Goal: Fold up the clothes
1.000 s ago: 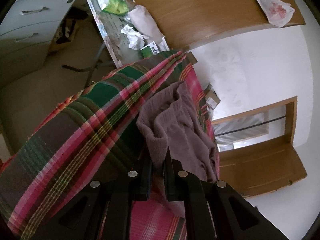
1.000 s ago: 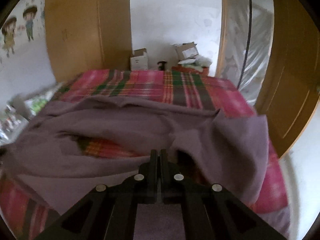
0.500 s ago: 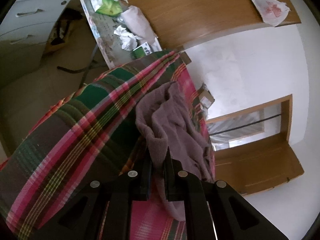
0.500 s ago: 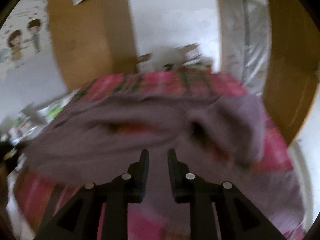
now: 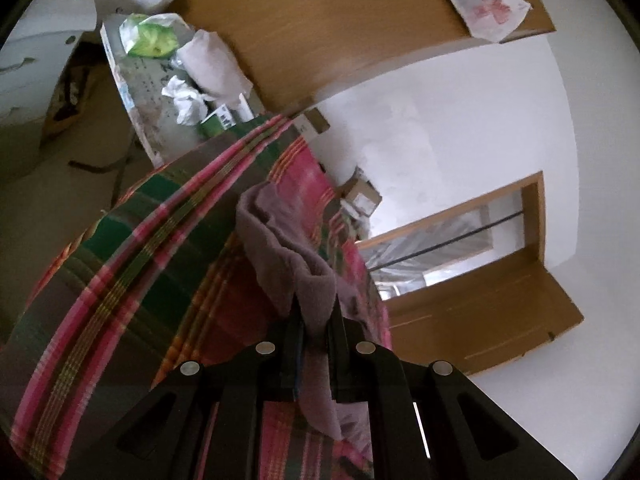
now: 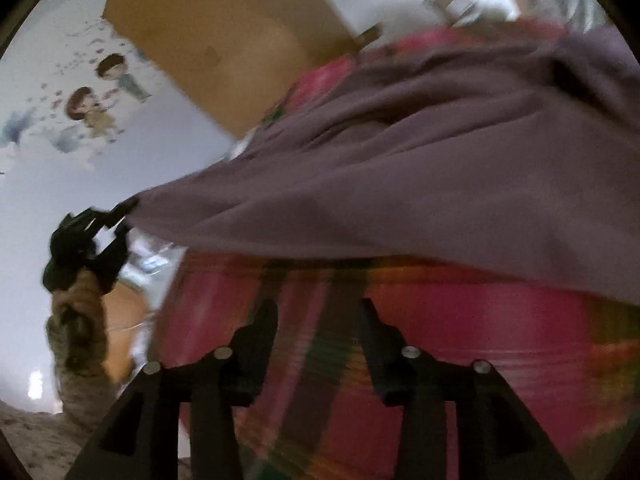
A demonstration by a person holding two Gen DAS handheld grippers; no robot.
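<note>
In the left wrist view the left gripper (image 5: 316, 320) sits at the bottom, its two black fingers (image 5: 290, 344) pressed close on a fold of the purple garment (image 5: 280, 248), which bunches between them and hangs down past them. The cloth runs away from the fingers as a crumpled ridge across the plaid bedspread (image 5: 152, 248), pink, green and yellow in stripes. Beyond the bed's far edge stands a cluttered table (image 5: 144, 92) with a green bag (image 5: 152, 36), crumpled white paper (image 5: 186, 98) and a pale bundle (image 5: 212, 64); behind that is a brown wooden board (image 5: 360, 20) with a white bag (image 5: 488, 8) hung on it, a white wall and a wooden door frame (image 5: 536, 216). In the right wrist view, blurred by motion, the right gripper (image 6: 318, 320) is at the bottom with its fingers spread wide and nothing between them, over the bedspread. Farther off the garment stretches taut as a broad sheet above the bed, one corner drawn out to the left, where the other gripper pinches it, held by an arm in a mottled fuzzy sleeve (image 6: 80, 332). Behind is a wall with a cartoon sticker of children (image 6: 96, 96).
</note>
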